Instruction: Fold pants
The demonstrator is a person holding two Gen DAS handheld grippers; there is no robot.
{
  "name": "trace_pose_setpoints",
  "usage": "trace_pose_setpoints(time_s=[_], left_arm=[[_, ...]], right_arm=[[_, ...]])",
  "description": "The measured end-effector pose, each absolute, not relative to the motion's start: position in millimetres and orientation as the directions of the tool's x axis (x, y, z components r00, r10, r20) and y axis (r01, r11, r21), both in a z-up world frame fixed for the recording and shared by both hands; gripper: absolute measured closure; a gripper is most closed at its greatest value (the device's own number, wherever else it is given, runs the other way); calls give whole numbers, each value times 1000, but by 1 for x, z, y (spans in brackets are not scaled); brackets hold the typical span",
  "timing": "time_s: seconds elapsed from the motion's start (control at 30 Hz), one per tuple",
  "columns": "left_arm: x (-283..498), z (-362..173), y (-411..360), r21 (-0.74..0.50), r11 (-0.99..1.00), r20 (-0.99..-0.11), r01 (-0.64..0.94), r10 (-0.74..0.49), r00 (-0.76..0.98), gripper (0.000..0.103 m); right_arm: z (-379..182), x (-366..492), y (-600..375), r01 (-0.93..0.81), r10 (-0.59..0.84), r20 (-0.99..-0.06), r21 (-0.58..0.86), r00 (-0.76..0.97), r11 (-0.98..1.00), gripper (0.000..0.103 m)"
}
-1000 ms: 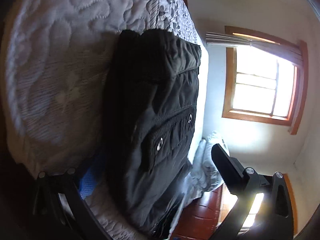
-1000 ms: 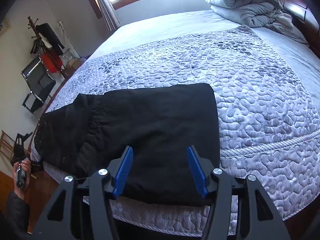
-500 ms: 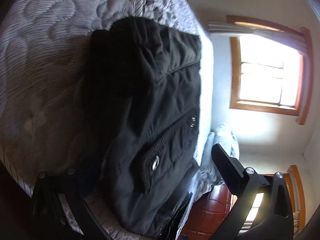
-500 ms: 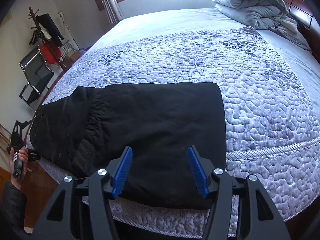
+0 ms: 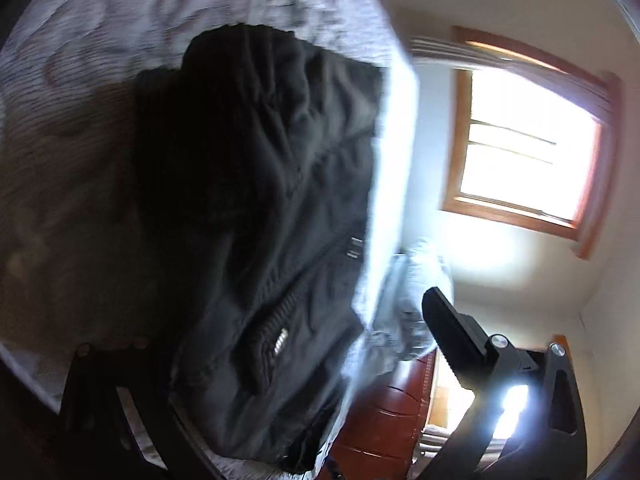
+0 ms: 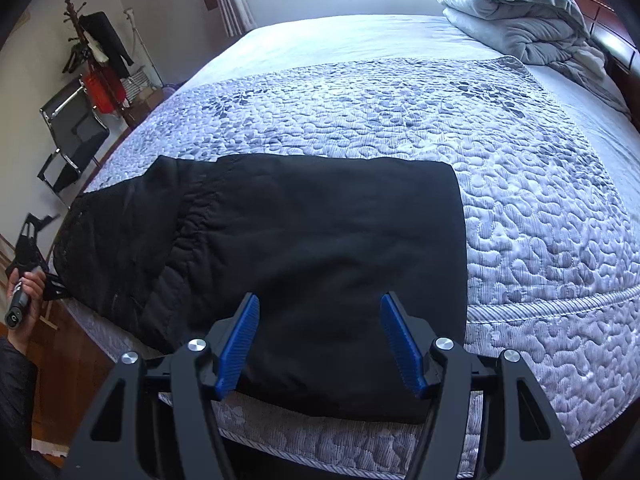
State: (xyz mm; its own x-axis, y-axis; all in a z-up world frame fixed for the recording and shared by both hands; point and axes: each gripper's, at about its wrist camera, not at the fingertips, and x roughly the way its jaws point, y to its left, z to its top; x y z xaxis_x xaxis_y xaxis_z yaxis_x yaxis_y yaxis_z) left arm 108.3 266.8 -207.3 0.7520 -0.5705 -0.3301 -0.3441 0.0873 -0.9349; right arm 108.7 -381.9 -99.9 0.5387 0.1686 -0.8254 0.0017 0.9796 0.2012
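Though the left wrist view was smeared by motion blur, the black pants (image 5: 256,216) could be made out lying on the quilted bedspread (image 5: 72,128) near the bed's edge. Metal snaps and a zipper on the pants showed only as streaks, and no label or writing was readable. The left gripper (image 5: 304,364) was partly hidden: one finger (image 5: 452,336) stood clear at the right, the other was lost in dark shadow under the pants at lower left. The jaws stood wide apart; whether the hidden finger touched the cloth, cannot tell. A bright window (image 5: 528,168) was blown out, and a grey blanket (image 5: 416,300) was half covered by the bed edge.

Right wrist view was sharp. The pants (image 6: 312,248) lay folded flat on the bedspread (image 6: 520,184), the waist end hanging toward the left side of the bed. The right gripper (image 6: 320,344) was released, blue pads (image 6: 240,340) spread wide above the near edge of the pants, gripping nothing. At far left a hand held the left gripper (image 6: 30,256), cut off by the frame. No writing seen.
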Motion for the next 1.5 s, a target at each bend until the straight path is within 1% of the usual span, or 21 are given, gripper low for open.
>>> trace_pose_setpoints(time_s=[0.03, 0.07, 0.1, 0.13, 0.17, 0.2, 0.23, 0.27, 0.33, 0.37, 0.4, 0.5, 0.6, 0.87, 1.03, 1.2, 1.37, 1.5], left_arm=[[110, -205, 264, -940, 103, -324, -324, -566, 759, 4], [112, -203, 260, -941, 130, -329, -311, -556, 763, 7], [114, -200, 256, -932, 171, -359, -319, -542, 759, 19], [116, -200, 254, -918, 203, -395, -340, -530, 751, 28], [121, -203, 252, -907, 224, -420, -356, -521, 743, 43], [123, -204, 251, -892, 249, -452, -377, -512, 731, 58], [127, -206, 249, -875, 275, -483, -398, -504, 716, 63], [127, -207, 250, -867, 285, -499, -409, -500, 708, 68], [127, -212, 250, -859, 283, -511, -426, -494, 703, 72], [126, -213, 251, -858, 287, -514, -427, -492, 702, 77], [119, -199, 253, -859, 290, -511, -421, -492, 705, 80], [114, -193, 253, -864, 313, -503, -396, -478, 720, 86], [119, -177, 242, -878, 344, -466, -332, -462, 754, 89], [139, -125, 206, -842, 498, -448, -205, -436, 781, 89], [148, -102, 182, -820, 556, -426, -133, -439, 791, 89], [166, -81, 153, -799, 600, -393, -39, -471, 790, 87], [174, -49, 104, -752, 646, -350, 129, -558, 753, 81], [180, -31, 63, -691, 683, -371, 236, -616, 695, 77]], right_arm=[[-101, 109, -382, 5, 167, -827, 201, 537, 980, 38], [-101, 109, -383, 11, 164, -829, 201, 535, 980, 37], [-102, 109, -383, 15, 162, -830, 202, 533, 979, 36], [-103, 110, -383, 18, 162, -831, 202, 531, 979, 36], [-103, 110, -384, 19, 161, -832, 201, 531, 979, 35], [-104, 109, -383, 20, 156, -832, 196, 532, 980, 31], [-104, 109, -383, 20, 151, -832, 191, 533, 981, 28], [-104, 108, -383, 19, 149, -833, 188, 533, 982, 28], [-105, 108, -382, 16, 147, -836, 183, 529, 983, 28], [-105, 108, -382, 16, 148, -836, 184, 528, 983, 28], [-107, 108, -382, 15, 150, -837, 186, 526, 982, 28], [-110, 110, -383, 19, 150, -843, 186, 516, 982, 28], [-112, 111, -383, 16, 149, -846, 183, 511, 983, 28], [-116, 109, -390, 33, 145, -849, 188, 507, 982, 28], [-118, 108, -394, 43, 145, -850, 193, 507, 980, 28], [-120, 109, -398, 49, 147, -848, 199, 509, 979, 28], [-122, 110, -401, 59, 151, -846, 209, 512, 976, 28], [-123, 111, -403, 61, 155, -842, 217, 516, 974, 28]])
